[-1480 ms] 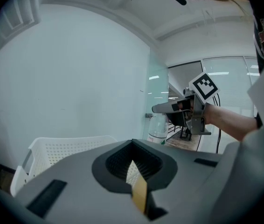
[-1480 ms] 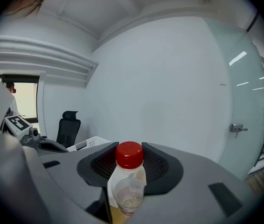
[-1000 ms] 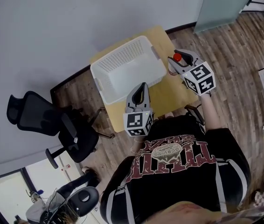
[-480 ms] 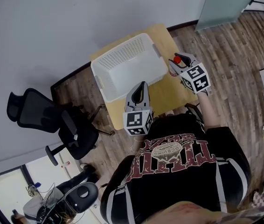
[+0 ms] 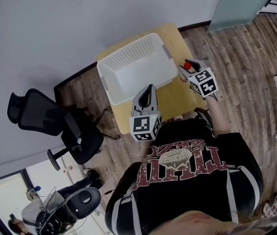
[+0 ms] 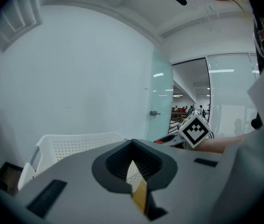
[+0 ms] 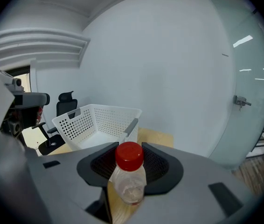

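Note:
My right gripper [image 7: 130, 171] is shut on a small clear bottle [image 7: 129, 186] with a red cap [image 7: 129, 155], held upright. In the head view this gripper [image 5: 188, 68] hangs over the right edge of a wooden table [image 5: 177, 97], just right of a white perforated basket [image 5: 137, 68]. The basket [image 7: 99, 122] looks empty. My left gripper [image 5: 148, 90] is over the table's front edge, pointing at the basket's near wall. Its jaws [image 6: 134, 171] stand shut with nothing between them; the basket [image 6: 71, 146] lies ahead of them, and the right gripper's marker cube [image 6: 195, 130] shows to the right.
A black office chair [image 5: 40, 116] stands on the wood floor left of the table. A plain wall runs behind the table, and a glass door [image 7: 251, 101] stands to the right. The person's black shirt [image 5: 192, 175] fills the lower head view.
The right gripper has come down with the bottle and tipped forward, so the basket and table now show ahead of it. The left gripper has hardly moved.

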`<state>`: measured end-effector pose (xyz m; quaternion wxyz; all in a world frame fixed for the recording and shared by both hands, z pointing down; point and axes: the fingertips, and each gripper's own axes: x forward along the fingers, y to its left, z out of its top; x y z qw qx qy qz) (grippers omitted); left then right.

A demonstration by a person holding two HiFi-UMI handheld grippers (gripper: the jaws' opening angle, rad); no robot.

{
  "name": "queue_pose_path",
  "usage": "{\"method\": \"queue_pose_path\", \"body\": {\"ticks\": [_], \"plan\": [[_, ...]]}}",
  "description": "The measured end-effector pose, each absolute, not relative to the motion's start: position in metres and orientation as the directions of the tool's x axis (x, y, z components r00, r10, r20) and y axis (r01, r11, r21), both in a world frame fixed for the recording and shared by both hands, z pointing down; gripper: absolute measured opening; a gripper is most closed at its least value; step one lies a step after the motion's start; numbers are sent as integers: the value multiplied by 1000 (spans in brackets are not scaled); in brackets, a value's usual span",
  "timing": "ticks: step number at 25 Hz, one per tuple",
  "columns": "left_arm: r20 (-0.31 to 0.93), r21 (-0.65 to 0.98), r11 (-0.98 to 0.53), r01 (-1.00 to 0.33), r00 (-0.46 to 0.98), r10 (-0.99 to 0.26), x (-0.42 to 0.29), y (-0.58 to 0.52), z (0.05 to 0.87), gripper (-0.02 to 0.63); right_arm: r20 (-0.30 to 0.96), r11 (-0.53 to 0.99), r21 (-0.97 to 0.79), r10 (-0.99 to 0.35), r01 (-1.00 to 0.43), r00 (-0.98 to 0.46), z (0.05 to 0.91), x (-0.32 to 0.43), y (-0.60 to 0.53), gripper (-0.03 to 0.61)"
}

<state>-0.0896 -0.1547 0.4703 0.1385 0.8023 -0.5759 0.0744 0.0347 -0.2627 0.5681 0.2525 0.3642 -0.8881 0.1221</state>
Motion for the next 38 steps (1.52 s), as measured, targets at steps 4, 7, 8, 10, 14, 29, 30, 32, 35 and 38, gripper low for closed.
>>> {"method": "queue_pose_path", "body": {"ticks": [4, 7, 8, 10, 14, 29, 30, 32, 35, 38], "plan": [[282, 135, -297, -945, 324, -903, -88, -153, 471, 28, 554, 709, -30, -576, -705, -602, 578, 36, -260, 164], [282, 133, -296, -946, 322, -904, -88, -151, 471, 28, 563, 710, -31, -569, -703, -600, 585, 35, -257, 164], [282, 132, -295, -946, 321, -904, -89, -151, 471, 26, 567, 711, -31, -567, -702, -598, 587, 35, -257, 164], [282, 131, -294, -947, 319, -905, -89, -151, 471, 28, 575, 713, -28, -562, -701, -594, 591, 35, -256, 164], [283, 131, -292, -947, 318, -905, -88, -152, 470, 28, 580, 707, -31, -563, -707, -589, 597, 38, -255, 164], [276, 134, -301, -944, 327, -904, -84, -149, 468, 28, 565, 698, 7, -594, -716, -573, 594, 41, -237, 164], [276, 134, -302, -944, 328, -904, -84, -149, 468, 26, 560, 693, 8, -601, -721, -571, 593, 42, -237, 164], [276, 135, -305, -943, 331, -902, -82, -149, 469, 28, 552, 684, 8, -611, -729, -567, 594, 44, -237, 164], [277, 135, -308, -942, 334, -901, -82, -148, 471, 26, 546, 677, 8, -620, -736, -564, 596, 46, -236, 164], [276, 137, -307, -942, 334, -901, -84, -145, 472, 28, 540, 674, 13, -626, -738, -562, 596, 44, -231, 164]]}}
